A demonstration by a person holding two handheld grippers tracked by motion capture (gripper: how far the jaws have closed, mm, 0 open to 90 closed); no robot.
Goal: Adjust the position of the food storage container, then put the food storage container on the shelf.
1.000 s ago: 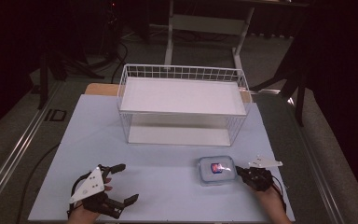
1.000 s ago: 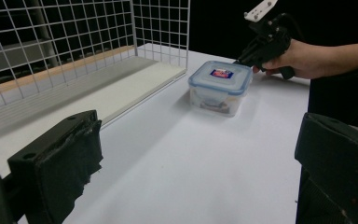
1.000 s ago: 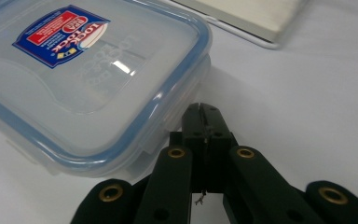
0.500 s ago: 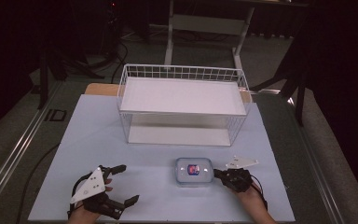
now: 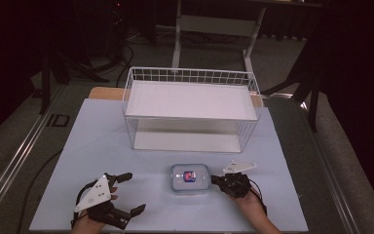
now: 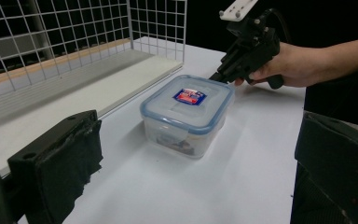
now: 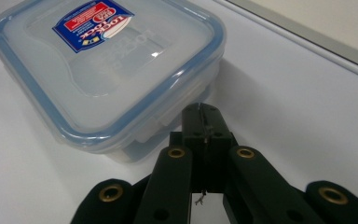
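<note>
A clear plastic food container with a blue-rimmed lid and a red and blue label sits on the white table, near its front edge. My right gripper is shut, and its closed tip rests against the container's right side. In the right gripper view the closed jaws meet the container at its lid latch, with nothing between them. My left gripper stands open at the front left, apart from the container. In the left gripper view its pads frame the container and the right gripper behind it.
A white wire basket with a white floor stands at the back middle of the table. Dark floor, cables and a stand's legs lie beyond the table's far edge.
The right gripper has moved left along the table's front with the container sliding left ahead of its shut tip. The left gripper has stayed where it was.
</note>
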